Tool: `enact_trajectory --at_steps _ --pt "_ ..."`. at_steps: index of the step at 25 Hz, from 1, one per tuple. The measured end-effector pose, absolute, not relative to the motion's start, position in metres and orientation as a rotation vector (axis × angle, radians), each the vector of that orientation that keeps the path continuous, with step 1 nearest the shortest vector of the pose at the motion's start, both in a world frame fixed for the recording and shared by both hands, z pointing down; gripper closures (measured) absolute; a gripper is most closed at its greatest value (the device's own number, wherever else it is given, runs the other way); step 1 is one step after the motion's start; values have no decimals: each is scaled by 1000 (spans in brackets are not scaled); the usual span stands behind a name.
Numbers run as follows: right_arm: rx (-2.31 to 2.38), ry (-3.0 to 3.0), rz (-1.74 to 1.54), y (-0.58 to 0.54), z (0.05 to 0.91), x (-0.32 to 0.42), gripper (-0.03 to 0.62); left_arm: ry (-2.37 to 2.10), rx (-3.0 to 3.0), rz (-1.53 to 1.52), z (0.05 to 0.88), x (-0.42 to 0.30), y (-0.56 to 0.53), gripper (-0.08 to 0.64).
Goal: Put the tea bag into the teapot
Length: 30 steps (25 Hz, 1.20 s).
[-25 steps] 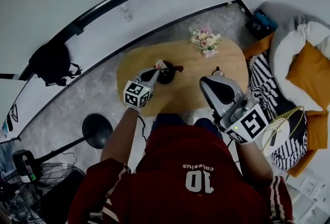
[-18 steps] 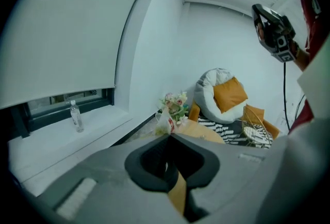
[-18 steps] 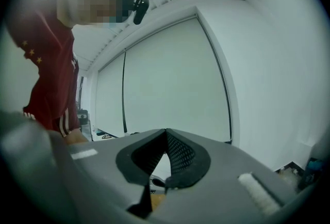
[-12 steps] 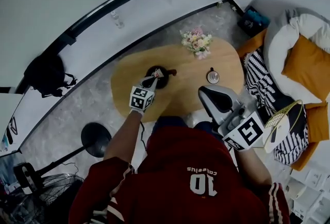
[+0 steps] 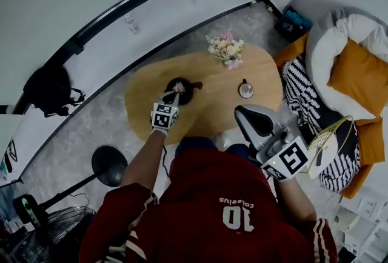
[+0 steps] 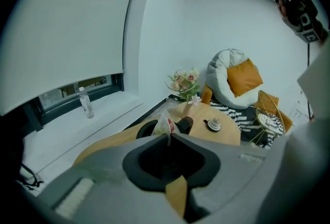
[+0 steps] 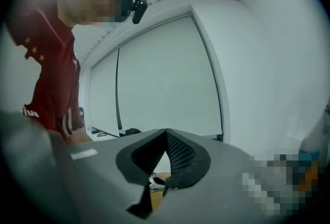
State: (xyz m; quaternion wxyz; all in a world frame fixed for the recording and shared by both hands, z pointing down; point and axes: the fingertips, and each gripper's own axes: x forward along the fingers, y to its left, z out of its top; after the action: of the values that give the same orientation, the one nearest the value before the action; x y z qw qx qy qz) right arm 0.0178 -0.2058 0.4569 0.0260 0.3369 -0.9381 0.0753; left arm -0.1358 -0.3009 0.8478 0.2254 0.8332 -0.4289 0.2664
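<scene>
On the oval wooden table (image 5: 212, 109) the black teapot (image 5: 184, 94) stands open. Our left gripper (image 6: 167, 136), pinched shut on the tea bag (image 6: 166, 125), hangs at its mouth, so we judge only the drop remains. Our right gripper (image 7: 166, 132) is closed and empty. The flowers (image 5: 224, 49) and what seems the lid (image 5: 245, 89) stand clear.

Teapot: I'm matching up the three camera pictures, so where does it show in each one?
Head view: the black teapot sits left of centre on the wooden table.
Left gripper view: low centre, partly behind the tea bag.
Right gripper view: not in it.
Shared landmark: the flowers, up and right of the teapot in the head and left gripper views; absent from the right gripper view.
</scene>
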Motion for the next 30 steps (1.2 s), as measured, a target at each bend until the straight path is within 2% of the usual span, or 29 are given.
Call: enact_trajectory --at_steps 9,30 --pt "1035 -2915 263 -205 455 19 591 -1188 2304 729 836 -138 -300 421" --pt "925 -3011 240 -193 409 47 591 -1358 2368 557 718 -140 -289 416"
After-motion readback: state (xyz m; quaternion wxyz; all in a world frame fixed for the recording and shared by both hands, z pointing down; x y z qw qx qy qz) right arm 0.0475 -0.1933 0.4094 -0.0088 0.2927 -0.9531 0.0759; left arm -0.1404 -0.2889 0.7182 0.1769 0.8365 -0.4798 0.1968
